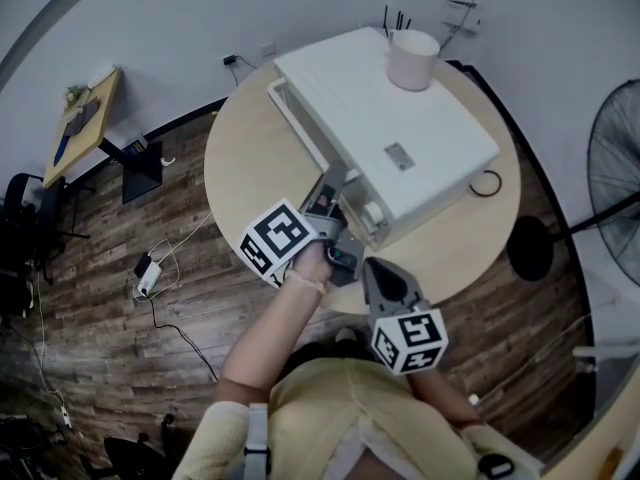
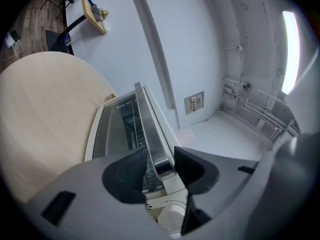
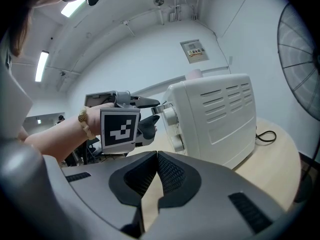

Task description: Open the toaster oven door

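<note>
A white toaster oven [image 1: 400,138] stands on a round wooden table [image 1: 245,158] with its glass door [image 2: 112,131] facing left. My left gripper [image 1: 330,196] reaches in at the oven's front corner. In the left gripper view my left gripper [image 2: 160,166] has its pads on either side of the door's metal handle bar [image 2: 151,129], closed on it. My right gripper [image 1: 378,273] hangs near the table's front edge, apart from the oven. Seen up close, my right gripper [image 3: 156,164] is shut with nothing between its pads. The oven [image 3: 215,116] and my left gripper [image 3: 152,115] show in the right gripper view.
A pink cup [image 1: 412,58] stands on top of the oven. Two white knobs [image 3: 171,118] sit on the oven's front beside the door. A black cable [image 1: 487,183] lies on the table behind the oven. A floor fan [image 1: 615,168] stands at the right.
</note>
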Available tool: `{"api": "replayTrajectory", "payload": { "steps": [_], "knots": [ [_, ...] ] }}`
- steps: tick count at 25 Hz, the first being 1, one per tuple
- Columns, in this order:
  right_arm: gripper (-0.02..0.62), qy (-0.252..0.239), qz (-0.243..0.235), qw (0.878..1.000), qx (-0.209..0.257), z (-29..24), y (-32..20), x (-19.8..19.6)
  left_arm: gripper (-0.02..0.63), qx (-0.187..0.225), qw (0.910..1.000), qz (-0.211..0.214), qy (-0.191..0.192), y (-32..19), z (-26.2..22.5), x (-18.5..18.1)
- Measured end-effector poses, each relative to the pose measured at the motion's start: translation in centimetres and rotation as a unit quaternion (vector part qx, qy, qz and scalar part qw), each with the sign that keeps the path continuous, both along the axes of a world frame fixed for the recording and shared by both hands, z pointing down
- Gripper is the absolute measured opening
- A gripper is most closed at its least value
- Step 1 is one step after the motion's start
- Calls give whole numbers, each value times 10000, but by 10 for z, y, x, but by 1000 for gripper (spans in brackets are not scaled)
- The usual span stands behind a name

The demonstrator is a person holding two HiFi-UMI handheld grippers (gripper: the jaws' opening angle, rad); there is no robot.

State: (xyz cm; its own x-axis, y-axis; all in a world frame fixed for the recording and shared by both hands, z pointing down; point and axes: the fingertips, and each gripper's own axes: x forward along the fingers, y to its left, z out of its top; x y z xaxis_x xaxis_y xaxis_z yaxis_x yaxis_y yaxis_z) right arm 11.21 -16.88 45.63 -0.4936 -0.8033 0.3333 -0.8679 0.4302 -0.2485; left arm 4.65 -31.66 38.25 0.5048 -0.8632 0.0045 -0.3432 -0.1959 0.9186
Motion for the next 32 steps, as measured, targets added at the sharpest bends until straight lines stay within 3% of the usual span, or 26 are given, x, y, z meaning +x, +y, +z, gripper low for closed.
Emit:
{"api": "replayTrajectory", "payload": {
  "steps": [16,32],
  "knots": [
    [3,64,52,10000,-47,5,-5,-6,144,-50,9991,196,359,5,4,-4],
    [3,109,545,9985,-24,-1,-1,-49,146,-416,9962,616,447,40,32,-58]
  ]
}}
